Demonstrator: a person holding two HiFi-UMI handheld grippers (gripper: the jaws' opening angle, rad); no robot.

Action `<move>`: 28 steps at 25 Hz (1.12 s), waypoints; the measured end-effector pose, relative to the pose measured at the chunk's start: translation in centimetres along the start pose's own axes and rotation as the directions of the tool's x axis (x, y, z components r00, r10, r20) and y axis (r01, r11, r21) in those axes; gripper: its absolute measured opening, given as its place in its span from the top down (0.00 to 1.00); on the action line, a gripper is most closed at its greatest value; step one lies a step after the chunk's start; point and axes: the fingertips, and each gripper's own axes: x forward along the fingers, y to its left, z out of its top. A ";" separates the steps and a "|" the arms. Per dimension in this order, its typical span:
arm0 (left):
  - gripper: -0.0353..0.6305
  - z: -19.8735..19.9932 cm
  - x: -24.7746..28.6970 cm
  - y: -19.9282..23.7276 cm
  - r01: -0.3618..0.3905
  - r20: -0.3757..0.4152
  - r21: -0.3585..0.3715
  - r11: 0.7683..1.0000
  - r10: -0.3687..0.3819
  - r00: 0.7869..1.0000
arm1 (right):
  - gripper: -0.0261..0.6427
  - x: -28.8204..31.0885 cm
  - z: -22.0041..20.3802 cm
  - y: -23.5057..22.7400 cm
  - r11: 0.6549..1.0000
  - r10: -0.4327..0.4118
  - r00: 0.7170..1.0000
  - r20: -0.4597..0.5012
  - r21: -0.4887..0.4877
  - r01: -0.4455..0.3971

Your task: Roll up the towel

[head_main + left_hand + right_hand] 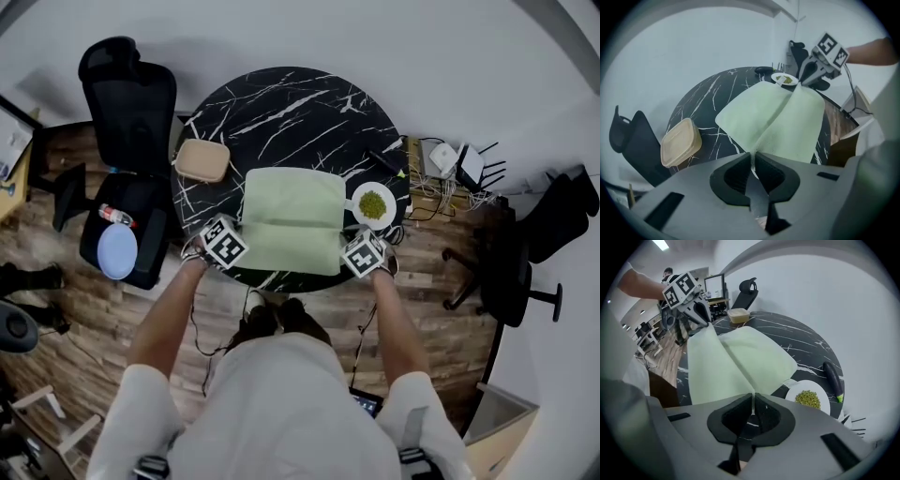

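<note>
Pale green towel, judged soft, light and limp, lies at the near edge of the black marble table. Left gripper and right gripper each pinch one near corner, a sound hold for rolling.

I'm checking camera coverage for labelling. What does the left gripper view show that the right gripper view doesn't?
Only the left gripper view: the left gripper from behind its own jaws, shut on a corner of the towel, and the right gripper seen from outside. Only the right gripper view: the right gripper's own jaws, shut on the other near corner, the left gripper from outside, and a monitor behind. Both: the towel, the white plate of green bits, the beige container and the black marble table.
</note>
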 end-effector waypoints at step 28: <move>0.69 -6.8 0.2 -9.2 0.034 0.031 0.233 0.972 -0.042 0.999 | 0.75 -0.9 -6.7 10.0 0.857 -0.018 1.000 -0.004 -0.515 0.013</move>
